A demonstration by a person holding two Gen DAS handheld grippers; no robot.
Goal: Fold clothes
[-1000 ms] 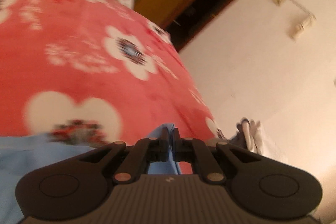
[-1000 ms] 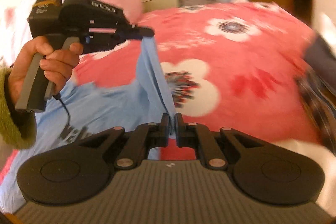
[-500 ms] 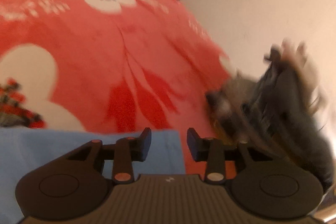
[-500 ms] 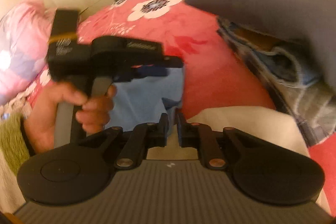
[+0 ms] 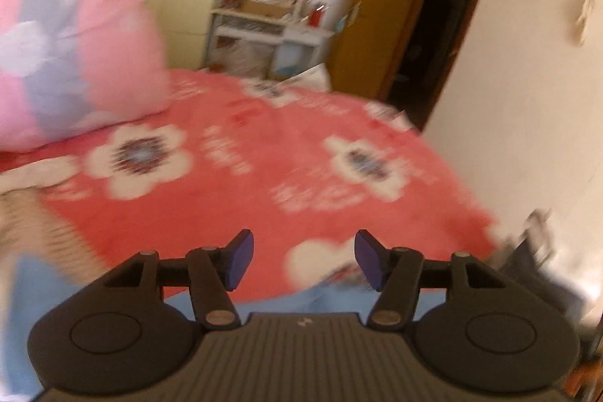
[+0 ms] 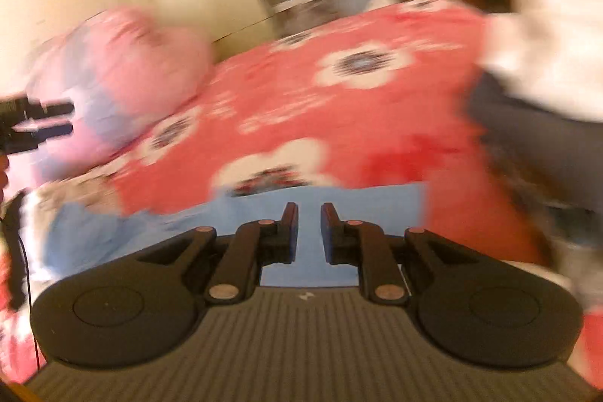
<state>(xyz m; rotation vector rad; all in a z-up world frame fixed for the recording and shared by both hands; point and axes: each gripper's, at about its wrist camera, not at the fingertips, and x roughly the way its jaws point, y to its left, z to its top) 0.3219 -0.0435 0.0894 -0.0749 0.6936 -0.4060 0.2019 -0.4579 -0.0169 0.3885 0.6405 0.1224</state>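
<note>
A light blue garment [image 6: 377,206] lies flat on the red flowered bedspread [image 6: 339,108], just under both grippers; it also shows in the left wrist view [image 5: 328,296]. My left gripper [image 5: 303,259] is wide open and empty, held above the garment's edge. My right gripper [image 6: 309,221] is open by a narrow gap with nothing between the fingers, over the blue cloth. The left gripper's fingertips [image 6: 56,117] show at the far left of the right wrist view. Both views are blurred by motion.
A pink and blue pillow [image 5: 68,55] lies at the bed's head. A pile of dark and white clothes [image 6: 539,108] sits on the right. A cluttered shelf [image 5: 271,25] and a doorway [image 5: 444,25] stand beyond the bed.
Both grippers let go of the blue garment, which now lies flat on the bed. The left jaws opened wide and the right ones parted slightly. Both cameras swung up toward the room.
</note>
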